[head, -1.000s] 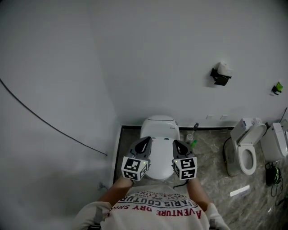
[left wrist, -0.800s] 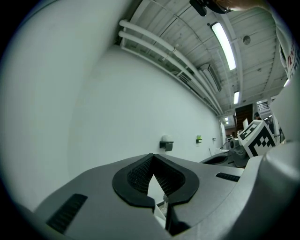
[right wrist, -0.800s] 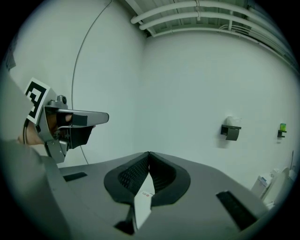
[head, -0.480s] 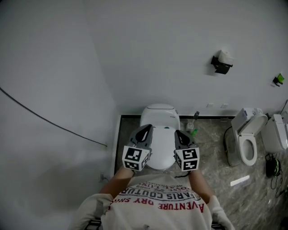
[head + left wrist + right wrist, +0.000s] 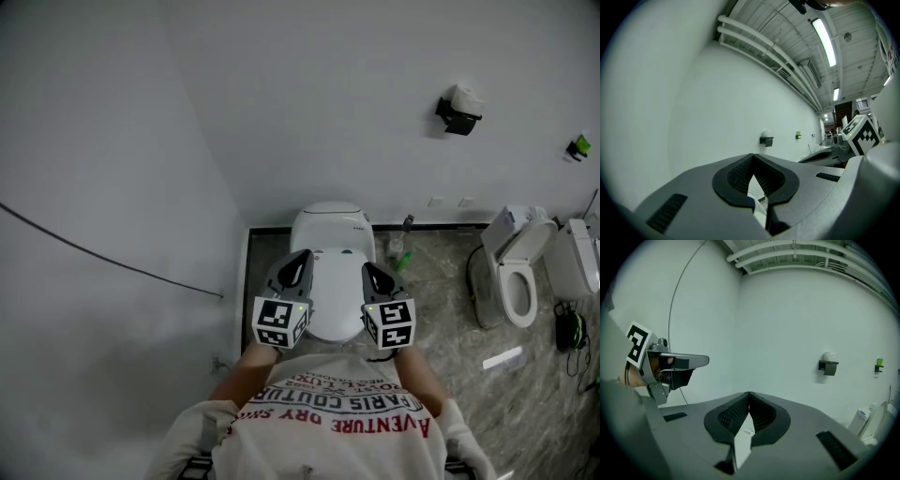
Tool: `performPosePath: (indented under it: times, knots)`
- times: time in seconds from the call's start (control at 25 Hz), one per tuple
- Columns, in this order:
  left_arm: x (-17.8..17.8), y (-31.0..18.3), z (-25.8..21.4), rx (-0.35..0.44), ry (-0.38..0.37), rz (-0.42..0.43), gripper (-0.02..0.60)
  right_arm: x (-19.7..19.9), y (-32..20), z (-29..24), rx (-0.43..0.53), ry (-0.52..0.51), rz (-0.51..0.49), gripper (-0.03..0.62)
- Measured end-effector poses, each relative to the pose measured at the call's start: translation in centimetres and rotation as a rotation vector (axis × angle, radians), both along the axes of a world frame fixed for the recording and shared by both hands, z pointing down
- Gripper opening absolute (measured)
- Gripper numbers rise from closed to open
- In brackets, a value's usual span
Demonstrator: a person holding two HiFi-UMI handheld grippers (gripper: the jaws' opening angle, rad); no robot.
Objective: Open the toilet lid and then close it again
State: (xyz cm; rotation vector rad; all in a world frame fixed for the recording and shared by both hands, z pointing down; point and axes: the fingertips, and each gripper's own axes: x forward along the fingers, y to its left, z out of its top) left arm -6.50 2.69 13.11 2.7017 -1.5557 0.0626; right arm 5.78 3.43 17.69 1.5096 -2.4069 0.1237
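The toilet (image 5: 328, 234) stands straight ahead of the two grippers and lower than them. Its long axis runs from the person away to the back wall (image 5: 356, 112): the wide back end is against the wall and the rounded front end points toward the person. The lid (image 5: 334, 295) is down and lies flat on the bowl, in the space between the two grippers. The left gripper (image 5: 302, 255) is held over the left edge of the lid and the right gripper (image 5: 371, 269) over the right edge. They are side by side at about the same height, and both point forward along the toilet's long axis. From the head view I cannot tell whether either one touches the lid. In the left gripper view the black ribbed pads (image 5: 738, 176) meet at their front ends, so this gripper is closed with nothing in it, and only a white strip shows through the narrow slot behind the tips. In the right gripper view the pads (image 5: 729, 416) meet in the same way, so this gripper is also closed and empty, and the white lid shows through the slot. Both forearms (image 5: 246, 370) reach forward from the body, bare, with the marker cubes nearest to the person. Far to the right of the right gripper stands a second toilet (image 5: 511, 281) with its lid raised, and on the wall ahead there is a black paper holder (image 5: 457, 112).
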Motion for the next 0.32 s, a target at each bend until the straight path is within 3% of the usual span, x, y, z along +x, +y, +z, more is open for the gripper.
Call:
performPosePath:
  times: [0.32]
  knots:
    - [-1.2, -0.7, -0.1, 0.005, -0.015, 0.026, 0.008, -1.2, 0.0, -0.1, -0.007, 0.013, 0.0, 0.015]
